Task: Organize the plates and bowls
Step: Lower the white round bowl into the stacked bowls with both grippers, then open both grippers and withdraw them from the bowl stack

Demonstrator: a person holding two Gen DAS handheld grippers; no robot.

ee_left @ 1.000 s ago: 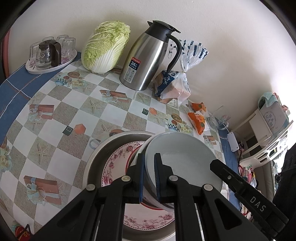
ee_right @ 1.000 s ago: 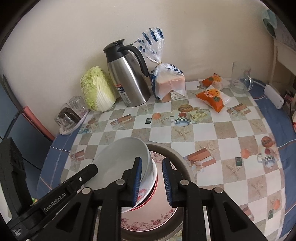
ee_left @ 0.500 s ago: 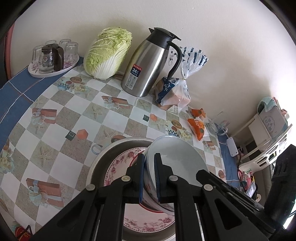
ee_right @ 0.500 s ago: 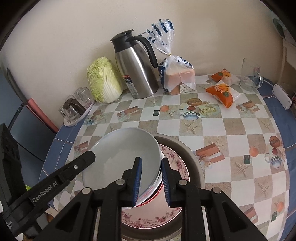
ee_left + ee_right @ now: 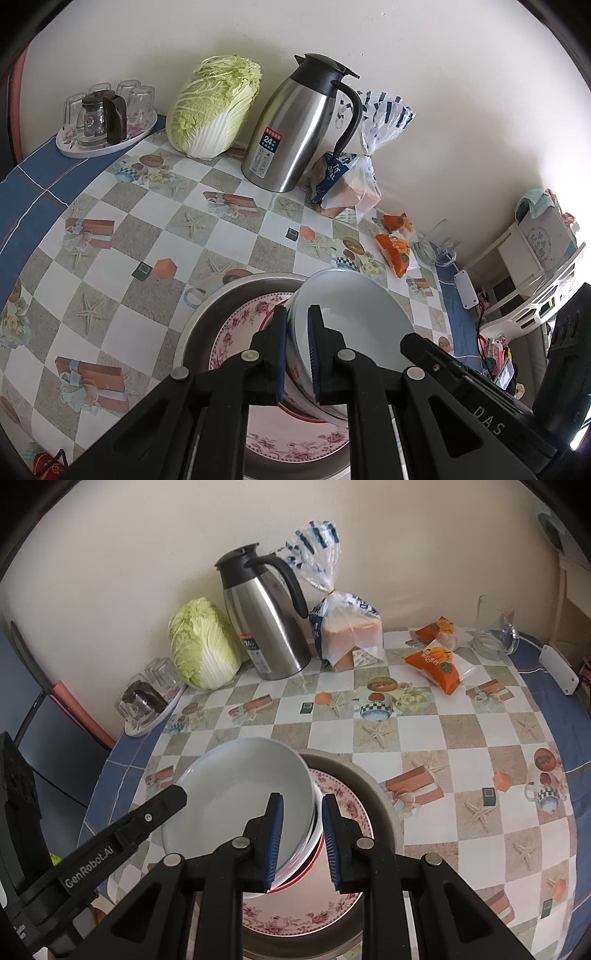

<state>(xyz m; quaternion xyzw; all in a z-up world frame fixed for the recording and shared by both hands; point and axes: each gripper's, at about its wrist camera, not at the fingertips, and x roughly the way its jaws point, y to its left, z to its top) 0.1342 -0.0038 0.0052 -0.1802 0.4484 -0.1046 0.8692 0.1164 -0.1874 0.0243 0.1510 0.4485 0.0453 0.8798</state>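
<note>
A stack of white bowls (image 5: 354,314) (image 5: 240,797), the lower ones red-rimmed, is tilted and held above a pink floral plate (image 5: 240,325) (image 5: 343,805) that lies in a metal basin (image 5: 207,310) (image 5: 384,797). My left gripper (image 5: 297,350) is shut on the left rim of the bowl stack. My right gripper (image 5: 301,838) has its jaws on either side of the stack's right rim, and they look shut on it.
On the checked tablecloth stand a steel thermos jug (image 5: 299,129) (image 5: 266,627), a napa cabbage (image 5: 214,107), a bread bag (image 5: 351,177), orange snack packs (image 5: 436,661), a glass mug (image 5: 495,627) and a tray of glasses (image 5: 103,114). A white shelf (image 5: 546,258) stands to the right.
Both grippers have lifted the bowl stack and tilted it; both cameras have risen and drawn back from the table. The right jaws have narrowed slightly on the rim.
</note>
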